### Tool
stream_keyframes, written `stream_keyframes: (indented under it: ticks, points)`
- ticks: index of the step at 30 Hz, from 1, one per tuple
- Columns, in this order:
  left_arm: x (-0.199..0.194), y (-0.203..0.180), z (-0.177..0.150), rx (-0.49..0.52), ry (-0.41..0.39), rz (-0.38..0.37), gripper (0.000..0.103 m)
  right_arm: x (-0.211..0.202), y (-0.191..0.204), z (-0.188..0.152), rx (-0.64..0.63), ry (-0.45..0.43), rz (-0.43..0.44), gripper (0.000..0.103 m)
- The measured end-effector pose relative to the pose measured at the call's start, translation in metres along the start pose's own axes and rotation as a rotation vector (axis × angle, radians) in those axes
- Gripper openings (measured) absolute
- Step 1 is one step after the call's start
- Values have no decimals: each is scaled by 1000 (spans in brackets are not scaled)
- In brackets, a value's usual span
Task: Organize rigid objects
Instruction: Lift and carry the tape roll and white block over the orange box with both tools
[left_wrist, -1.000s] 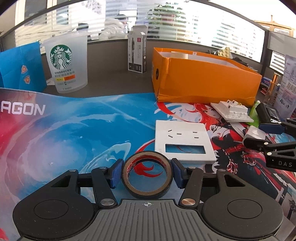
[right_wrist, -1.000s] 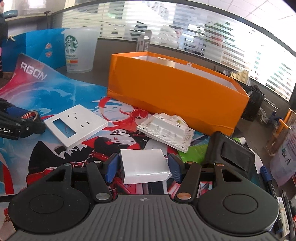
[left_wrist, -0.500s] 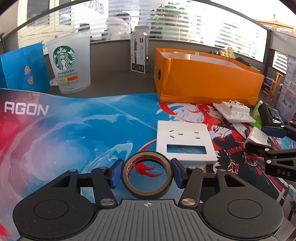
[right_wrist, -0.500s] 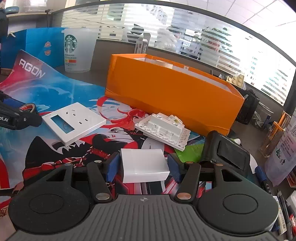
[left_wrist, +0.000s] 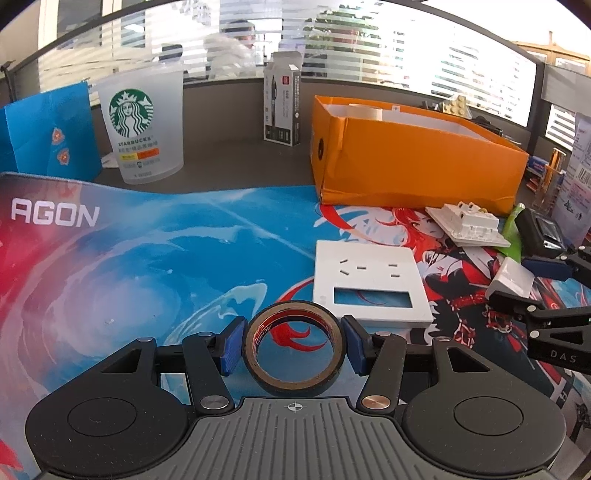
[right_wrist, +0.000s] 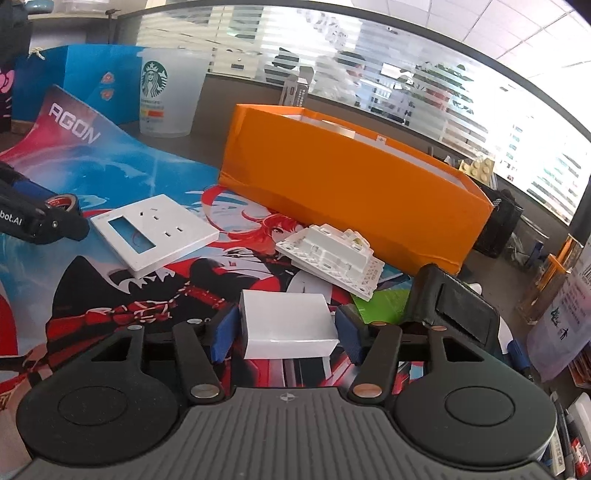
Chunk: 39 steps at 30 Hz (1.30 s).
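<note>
My left gripper is shut on a dark roll of tape, held above the printed mat. My right gripper is shut on a small white box, also lifted off the mat; it shows in the left wrist view. An open orange box stands at the back of the mat, also in the right wrist view, with a pale tape roll inside. A white socket faceplate and a white socket module lie on the mat in front of it.
A Starbucks cup, a blue paper bag and a pen carton stand at the back left. A black wallet-like case and a green packet lie at the right. Pens and bottles crowd the far right edge.
Both grippers have risen a little and moved towards the orange box, each keeping hold of its object. The view of the box has grown slightly.
</note>
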<state>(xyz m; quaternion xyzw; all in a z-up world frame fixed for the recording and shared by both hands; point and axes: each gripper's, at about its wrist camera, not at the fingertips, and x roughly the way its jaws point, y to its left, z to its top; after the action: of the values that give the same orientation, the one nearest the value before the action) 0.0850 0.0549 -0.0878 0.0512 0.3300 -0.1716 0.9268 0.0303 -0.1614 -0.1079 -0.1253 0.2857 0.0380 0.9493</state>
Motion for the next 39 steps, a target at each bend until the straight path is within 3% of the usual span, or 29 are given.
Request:
stream_keyframes:
  ticks: [20, 39]
  points:
    - [-13, -20, 30, 33, -72, -50, 53, -24, -9, 14, 33, -88, -105, 51]
    - [-5, -34, 65, 57, -137, -88, 53, -29, -19, 32, 74, -151, -132, 51]
